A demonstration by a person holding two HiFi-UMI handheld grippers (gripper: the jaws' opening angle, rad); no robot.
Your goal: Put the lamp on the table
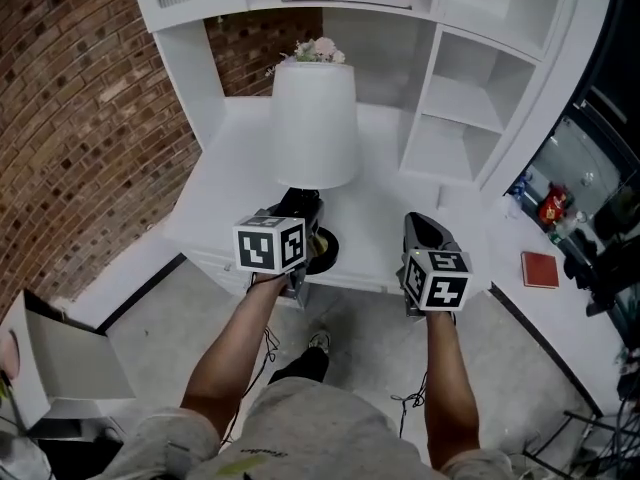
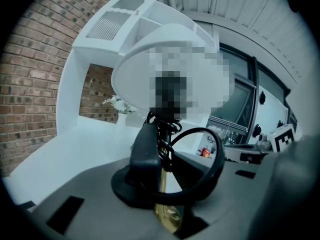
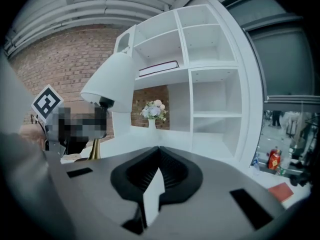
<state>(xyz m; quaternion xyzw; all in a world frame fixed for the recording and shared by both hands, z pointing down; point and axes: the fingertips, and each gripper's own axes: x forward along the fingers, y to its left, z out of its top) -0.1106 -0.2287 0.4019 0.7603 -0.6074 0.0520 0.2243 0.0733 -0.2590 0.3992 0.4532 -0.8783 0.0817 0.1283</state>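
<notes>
The lamp has a white shade (image 1: 315,123), a brass stem and a round black base (image 1: 326,252). My left gripper (image 1: 299,208) is shut on the stem just above the base and holds the lamp upright at the front edge of the white table (image 1: 225,178). In the left gripper view the brass stem (image 2: 165,213) runs between the jaws, the shade (image 2: 135,79) is above, and a black cord (image 2: 220,159) loops to the right. My right gripper (image 1: 424,230) is to the right of the lamp, shut and empty. Its view shows the shade (image 3: 112,79) at the left.
A white shelving unit (image 1: 470,98) rises behind and to the right of the table. A small vase of flowers (image 1: 318,50) stands at the back. A brick wall (image 1: 80,118) is on the left. A red book (image 1: 540,268) lies on the counter at right. A cardboard box (image 1: 60,363) sits on the floor at lower left.
</notes>
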